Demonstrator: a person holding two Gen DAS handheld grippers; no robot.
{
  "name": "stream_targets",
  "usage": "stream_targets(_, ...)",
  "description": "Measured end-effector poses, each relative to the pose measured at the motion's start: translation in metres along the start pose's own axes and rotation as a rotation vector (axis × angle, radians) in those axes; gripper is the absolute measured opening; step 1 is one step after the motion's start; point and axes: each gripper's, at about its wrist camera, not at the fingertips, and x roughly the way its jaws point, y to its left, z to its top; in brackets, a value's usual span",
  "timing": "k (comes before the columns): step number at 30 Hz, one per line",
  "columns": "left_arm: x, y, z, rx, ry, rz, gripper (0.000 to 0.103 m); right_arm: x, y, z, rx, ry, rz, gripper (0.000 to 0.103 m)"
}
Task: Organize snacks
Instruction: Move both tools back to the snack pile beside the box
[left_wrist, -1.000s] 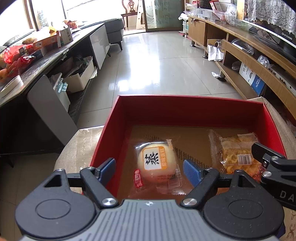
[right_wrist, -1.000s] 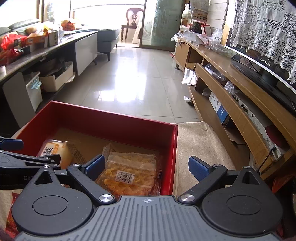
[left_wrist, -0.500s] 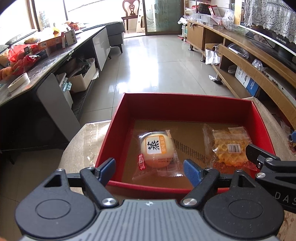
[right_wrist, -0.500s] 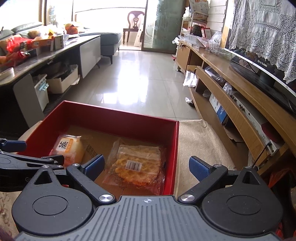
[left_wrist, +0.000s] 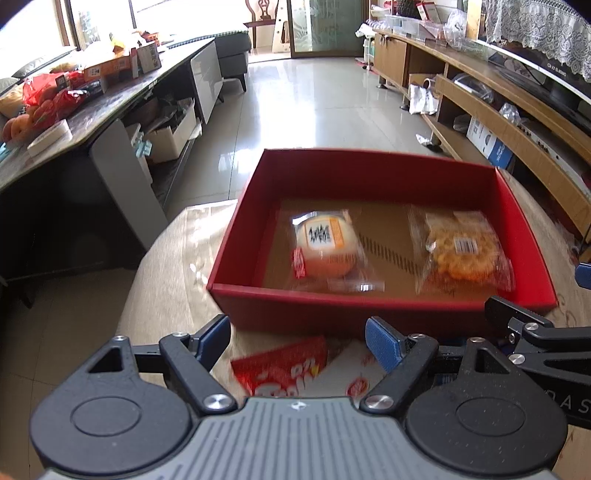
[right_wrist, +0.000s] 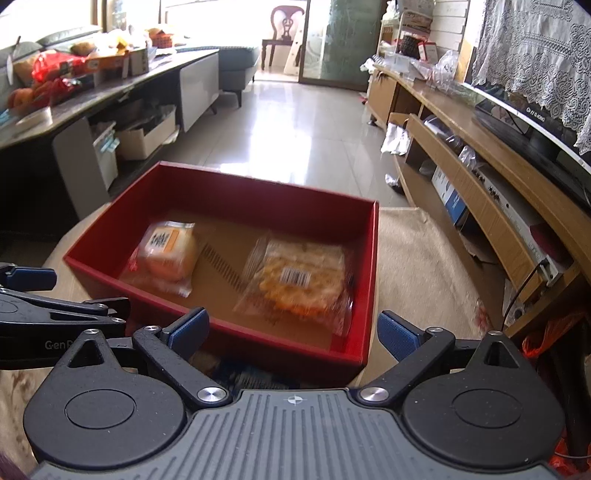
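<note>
A shallow rectangular red box (left_wrist: 373, 173) of smooth card, with a brown cardboard floor, sits on the counter (left_wrist: 173, 266), which is covered in a beige, faintly patterned cloth. The box lies toward the counter's far edge.

Inside, at the left of the box floor, lies a round pale bun (left_wrist: 327, 245) in a clear, glossy plastic wrapper with an orange-and-white label. At the right, well apart from it, lies a flat, bumpy golden pastry (left_wrist: 461, 249) in a crinkled clear wrapper bearing a white barcode sticker.

Outside the box, just beside its near wall, a red foil snack packet (left_wrist: 282, 367) with white lettering lies flat on the cloth.

The left gripper (left_wrist: 297, 341) hangs above that packet with its blue ribbed pads spread apart and nothing between them. The right gripper (right_wrist: 293, 330) hangs over the box's near right corner, its pads likewise spread wide and pinching nothing. Both gripper bodies are matte black plastic with a grey ribbed housing.
</note>
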Motion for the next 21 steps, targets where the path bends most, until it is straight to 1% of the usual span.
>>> stream_targets(3, -0.002, 0.004, -0.009, -0.007, 0.018, -0.007, 0.076, -0.002, 0.002, -0.007, -0.009, 0.021, 0.016, 0.099)
stream_targets(10, -0.008, 0.020, -0.031, -0.030, 0.058, -0.022, 0.076, 0.003, 0.009, -0.019, 0.010, 0.117, 0.150, 0.099)
stream_targets(14, -0.009, 0.029, -0.040, -0.033, 0.070, -0.014, 0.076, 0.008, 0.019, -0.024, -0.025, 0.150, 0.174, 0.099)
stream_targets(18, -0.012, 0.041, -0.044, -0.054, 0.082, -0.027, 0.076, 0.014, 0.026, -0.025, -0.046, 0.177, 0.199, 0.099)
stream_targets(21, -0.012, 0.048, -0.046, -0.065, 0.087, -0.017, 0.076, 0.020, 0.029, -0.023, -0.046, 0.202, 0.244, 0.100)
